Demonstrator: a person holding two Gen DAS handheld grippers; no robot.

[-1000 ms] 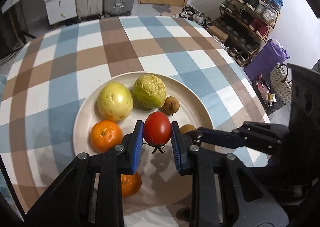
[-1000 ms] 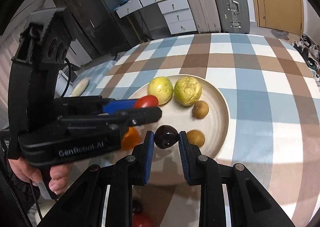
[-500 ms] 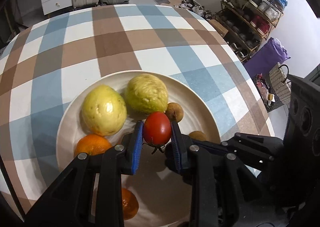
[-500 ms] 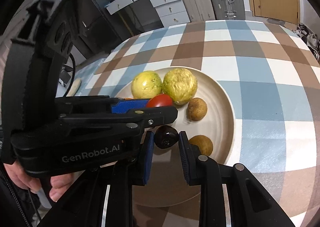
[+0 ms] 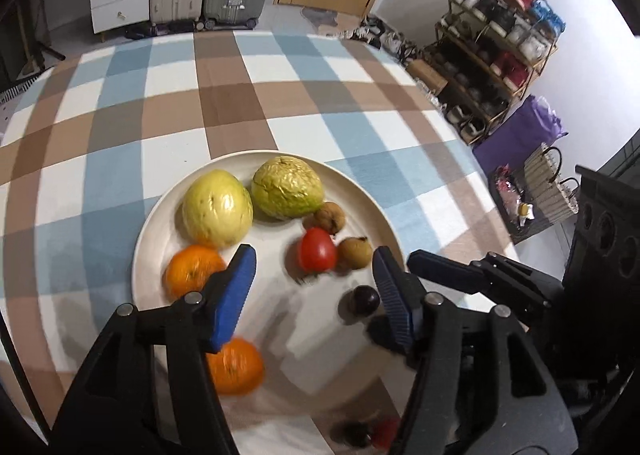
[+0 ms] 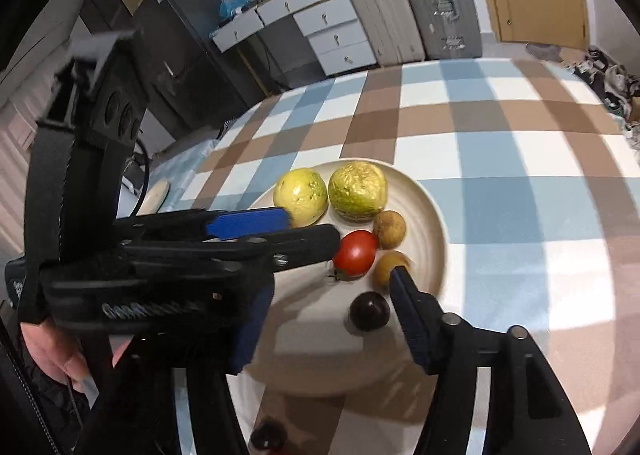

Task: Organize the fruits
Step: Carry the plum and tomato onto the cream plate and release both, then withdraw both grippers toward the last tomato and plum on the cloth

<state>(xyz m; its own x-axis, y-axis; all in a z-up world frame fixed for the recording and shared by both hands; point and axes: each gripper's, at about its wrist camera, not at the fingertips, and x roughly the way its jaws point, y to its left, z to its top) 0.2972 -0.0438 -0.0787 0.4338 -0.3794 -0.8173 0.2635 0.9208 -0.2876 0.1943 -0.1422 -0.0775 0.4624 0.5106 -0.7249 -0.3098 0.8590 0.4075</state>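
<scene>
A cream plate (image 5: 362, 195) (image 6: 430, 211) holds two yellow-green guavas (image 5: 218, 207) (image 6: 356, 185), an orange (image 5: 192, 269), two small brown fruits (image 5: 354, 253) (image 6: 389, 229), a red tomato (image 5: 317, 255) (image 6: 355, 253) and a dark plum (image 5: 359, 301) (image 6: 369, 311). My left gripper (image 5: 312, 295) is open just behind the tomato, which lies free on the plate. My right gripper (image 6: 328, 319) is open with the plum lying between its fingers; its left finger is hidden behind the left gripper's body.
A second orange (image 5: 234, 367) lies on the checked tablecloth (image 5: 224, 95) below the plate. A dark fruit and a red one (image 5: 360, 433) (image 6: 268, 435) lie near the table's front edge. Suitcases, drawers and a shoe rack (image 5: 492, 55) stand beyond the table.
Both grippers have opened and pulled back. The tomato and the dark plum have been let go and now lie on the plate.
</scene>
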